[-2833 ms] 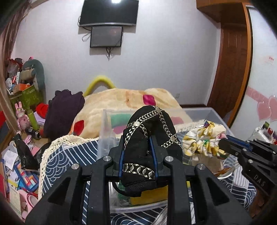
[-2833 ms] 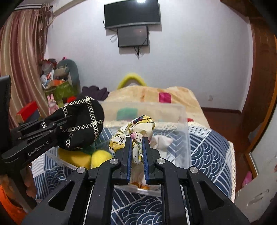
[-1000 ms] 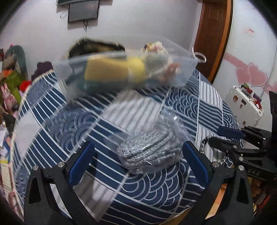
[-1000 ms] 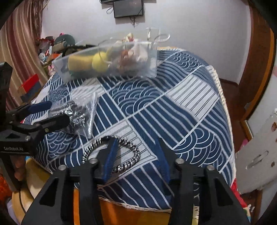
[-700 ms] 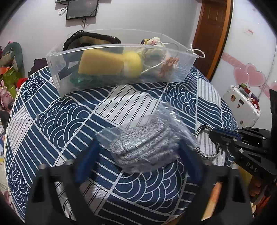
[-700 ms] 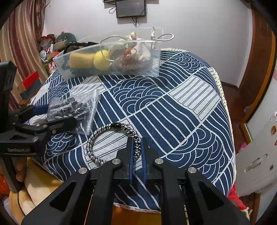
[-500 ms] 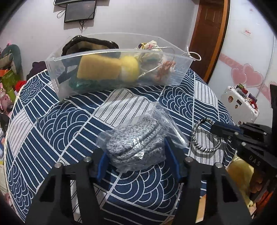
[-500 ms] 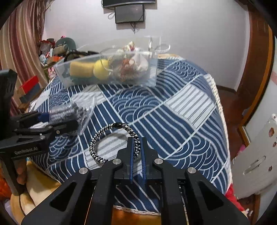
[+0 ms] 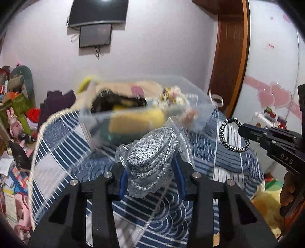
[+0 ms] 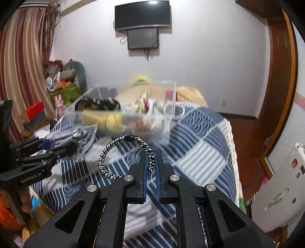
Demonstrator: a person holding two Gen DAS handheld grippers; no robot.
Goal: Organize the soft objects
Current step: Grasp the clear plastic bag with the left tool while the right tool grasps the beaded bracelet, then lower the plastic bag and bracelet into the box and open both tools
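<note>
1. Clear plastic bin, blurred, on the blue patterned bed ahead, holding one yellow sponge among other soft items.
2. One bagged grey knit bundle clamped in the left gripper, raised off the bed.
3. One black-and-white braided ring pinched in the right gripper.

Open air above the clear bin, its near wall ahead

Ahead of your grippers: pale wall with a dark curved screen and a smaller monitor under it. Striped curtain far left, wooden door frame right, reddish wood floor, cluttered toy pile left.
</note>
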